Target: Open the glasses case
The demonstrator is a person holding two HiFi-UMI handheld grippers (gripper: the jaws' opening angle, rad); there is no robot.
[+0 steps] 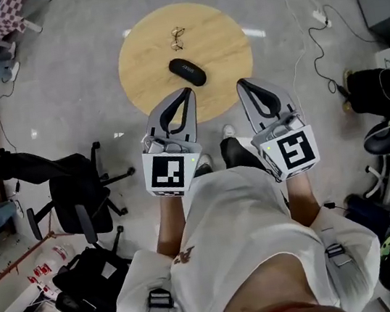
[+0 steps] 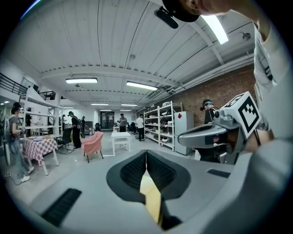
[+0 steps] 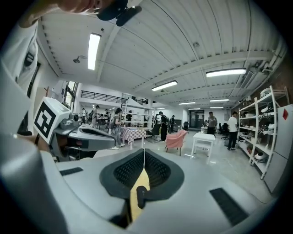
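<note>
A black glasses case [image 1: 187, 71] lies shut near the middle of a round wooden table [image 1: 151, 63]. A pair of glasses [image 1: 177, 37] rests just beyond it. My left gripper [image 1: 188, 91] is shut and empty, its tip over the table's near edge, just short of the case. My right gripper [image 1: 240, 83] is also shut and empty, to the right of the case and apart from it. In the left gripper view the jaws [image 2: 145, 154] meet, with a strip of table below them. In the right gripper view the jaws [image 3: 143, 154] meet, and the case [image 3: 140, 196] shows dark through the slit.
A black office chair [image 1: 76, 196] stands on the floor to the left, with bags [image 1: 90, 278] below it. Cables [image 1: 316, 37] and more gear lie to the right. Ahead are a pink chair [image 3: 176, 138], a white table [image 3: 203, 139], shelves [image 2: 162, 123] and several people.
</note>
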